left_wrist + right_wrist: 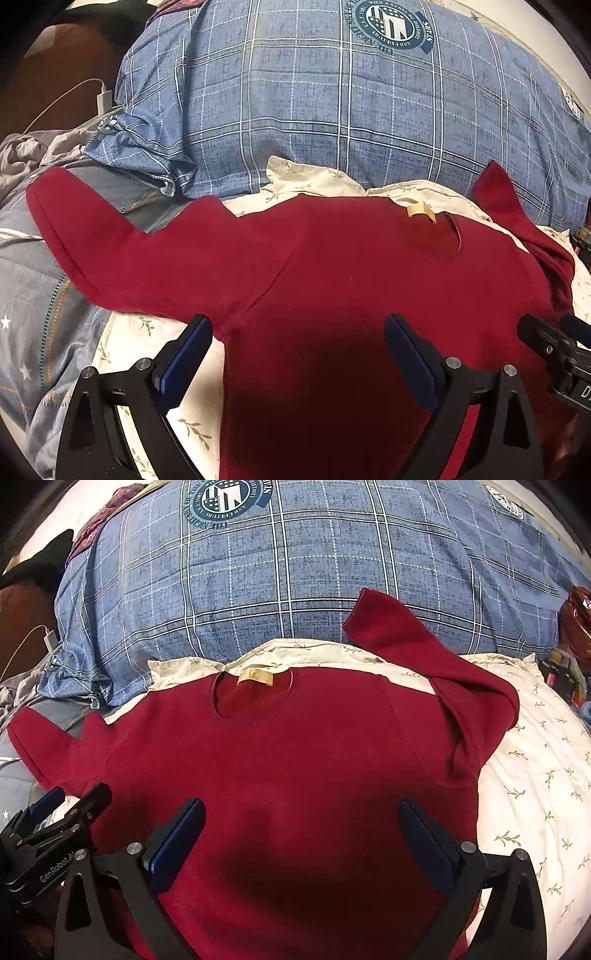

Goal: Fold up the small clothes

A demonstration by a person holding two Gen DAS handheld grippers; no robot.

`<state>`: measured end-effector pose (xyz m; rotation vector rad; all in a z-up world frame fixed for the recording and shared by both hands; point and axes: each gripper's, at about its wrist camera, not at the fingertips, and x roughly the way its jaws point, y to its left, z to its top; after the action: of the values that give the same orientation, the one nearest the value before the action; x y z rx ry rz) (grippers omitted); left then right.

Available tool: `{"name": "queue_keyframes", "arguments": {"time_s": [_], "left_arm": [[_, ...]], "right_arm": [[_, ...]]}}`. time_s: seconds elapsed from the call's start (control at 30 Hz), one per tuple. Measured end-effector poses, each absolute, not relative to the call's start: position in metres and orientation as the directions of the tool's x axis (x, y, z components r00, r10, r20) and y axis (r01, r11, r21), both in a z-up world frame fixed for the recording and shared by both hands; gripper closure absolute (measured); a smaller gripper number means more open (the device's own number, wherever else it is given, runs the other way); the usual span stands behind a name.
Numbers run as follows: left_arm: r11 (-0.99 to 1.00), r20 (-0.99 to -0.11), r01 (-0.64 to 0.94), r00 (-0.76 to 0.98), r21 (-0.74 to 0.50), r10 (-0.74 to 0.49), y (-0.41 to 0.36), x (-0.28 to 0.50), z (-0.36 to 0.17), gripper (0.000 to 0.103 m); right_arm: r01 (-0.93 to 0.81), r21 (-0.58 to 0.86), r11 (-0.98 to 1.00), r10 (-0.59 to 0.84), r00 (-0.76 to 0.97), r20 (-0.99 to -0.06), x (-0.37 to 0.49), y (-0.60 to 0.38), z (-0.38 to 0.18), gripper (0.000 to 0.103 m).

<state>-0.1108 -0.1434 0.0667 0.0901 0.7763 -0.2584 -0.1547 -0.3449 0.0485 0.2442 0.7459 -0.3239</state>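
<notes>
A dark red sweater [332, 266] [288, 760] lies flat on a cream leaf-print sheet, neckline with a tan label [255, 678] toward the far side. Its left sleeve [85, 236] spreads out over a grey quilt. The right sleeve [424, 642] bends back up onto the blue plaid duvet. My left gripper [297, 354] hovers open over the sweater's lower left body, nothing between its blue pads. My right gripper [303, 838] stands open above the lower middle of the sweater, also holding nothing. Each gripper shows at the edge of the other's view.
A bulky blue plaid duvet [332, 110] with round emblems fills the far side. A white charger and cable [103, 99] lie at far left beside grey crumpled cloth. Cream sheet [535, 794] extends to the right; small dark items [561, 675] sit at the far right edge.
</notes>
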Motion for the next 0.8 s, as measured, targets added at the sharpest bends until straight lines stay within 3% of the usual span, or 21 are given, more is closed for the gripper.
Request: {"name": "queue_keyframes", "arguments": {"time_s": [0.8], "left_arm": [[0.967,-0.709,0.255,0.682,-0.001,-0.181,-0.1460,-0.1073,0.0609,0.009]], "right_arm": [[0.357,0.091,0.930,-0.186,0.668,-0.721,-0.1463,-0.3415,0.0401,0.000]]}}
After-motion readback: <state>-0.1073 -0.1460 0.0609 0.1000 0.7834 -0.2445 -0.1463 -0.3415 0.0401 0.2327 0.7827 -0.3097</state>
